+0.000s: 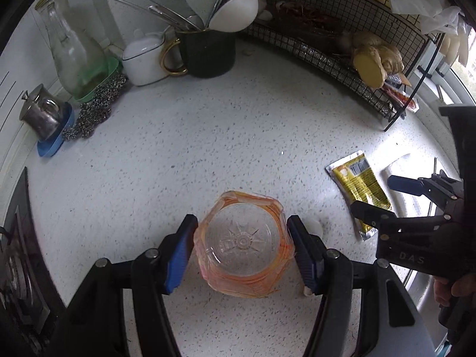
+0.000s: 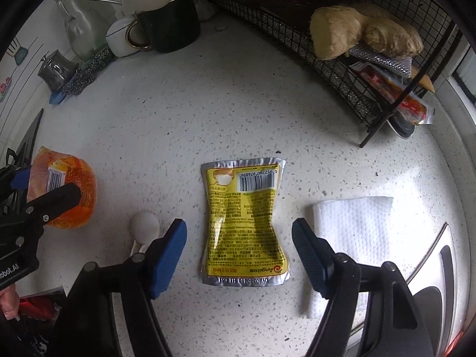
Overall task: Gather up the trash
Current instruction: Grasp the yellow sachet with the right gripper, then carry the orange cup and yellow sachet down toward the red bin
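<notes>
**Operator:** My left claw (image 1: 242,254) points steeply down at the speckled white table (image 1: 208,148). Its blue pads sit against both sides of an orange plastic cup (image 1: 242,247), pinching it. The cup is clear-bottomed with a star pattern moulded in the base; an orange wrap with a barcode label covers its wall.

**Supervisor:** And the right side?

**Operator:** My right claw (image 2: 239,251) hangs spread over a yellow foil sachet (image 2: 244,223). The sachet lies flat on the table between the two fingers, neither pad touching it. It shows silver sealed edges, a barcode near the far end and dense black print; the middle is creased and pinched narrow.

**Supervisor:** Nearby items?

**Operator:** A folded white paper towel (image 2: 351,232) lies just beside the right finger. A white plastic spoon (image 2: 144,227) lies just beside the left finger, between the sachet and the cup.

**Supervisor:** Obstructions?

**Operator:** A black wire rack (image 2: 342,68) stands at the far right, holding ginger root (image 2: 366,32) and a red packet (image 2: 395,95). At the far left stand a dark mug of utensils (image 1: 205,50), a white lidded pot (image 1: 145,59), a glass carafe (image 1: 71,53), steel scouring pads (image 1: 98,104) and a small metal pot (image 1: 41,113). All stand well apart from both claws.
</notes>
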The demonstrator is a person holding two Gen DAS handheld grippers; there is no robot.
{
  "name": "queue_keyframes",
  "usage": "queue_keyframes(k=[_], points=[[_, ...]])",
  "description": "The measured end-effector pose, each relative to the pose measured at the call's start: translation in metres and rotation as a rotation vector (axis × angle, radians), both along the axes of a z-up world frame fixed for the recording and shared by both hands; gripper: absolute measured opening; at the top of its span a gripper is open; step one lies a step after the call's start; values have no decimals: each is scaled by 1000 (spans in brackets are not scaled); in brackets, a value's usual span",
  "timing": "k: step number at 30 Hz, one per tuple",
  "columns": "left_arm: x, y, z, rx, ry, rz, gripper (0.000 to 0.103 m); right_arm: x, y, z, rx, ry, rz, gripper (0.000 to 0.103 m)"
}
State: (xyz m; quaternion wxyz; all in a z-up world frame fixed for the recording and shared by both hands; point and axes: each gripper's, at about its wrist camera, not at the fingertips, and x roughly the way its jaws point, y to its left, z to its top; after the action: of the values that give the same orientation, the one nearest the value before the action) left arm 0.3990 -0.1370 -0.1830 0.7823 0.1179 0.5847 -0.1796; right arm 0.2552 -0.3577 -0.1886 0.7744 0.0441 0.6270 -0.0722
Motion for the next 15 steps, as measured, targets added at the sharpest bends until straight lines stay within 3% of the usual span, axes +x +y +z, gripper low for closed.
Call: queue_keyframes(k=[3,5,8,15], points=[[-4,-1,-4,-2,15,2,60,6,7,-12,-15,23,16,72],[-6,-3,-6,5,18,2,60,4,13,-15,-46,19,32,58],[-11,-5,-6,11,22,-2,60,5,22,-19,-84,11,67,51],[-26,-2,7,33,9,33,60,-2,35,-11,-53,-10,78,42]])
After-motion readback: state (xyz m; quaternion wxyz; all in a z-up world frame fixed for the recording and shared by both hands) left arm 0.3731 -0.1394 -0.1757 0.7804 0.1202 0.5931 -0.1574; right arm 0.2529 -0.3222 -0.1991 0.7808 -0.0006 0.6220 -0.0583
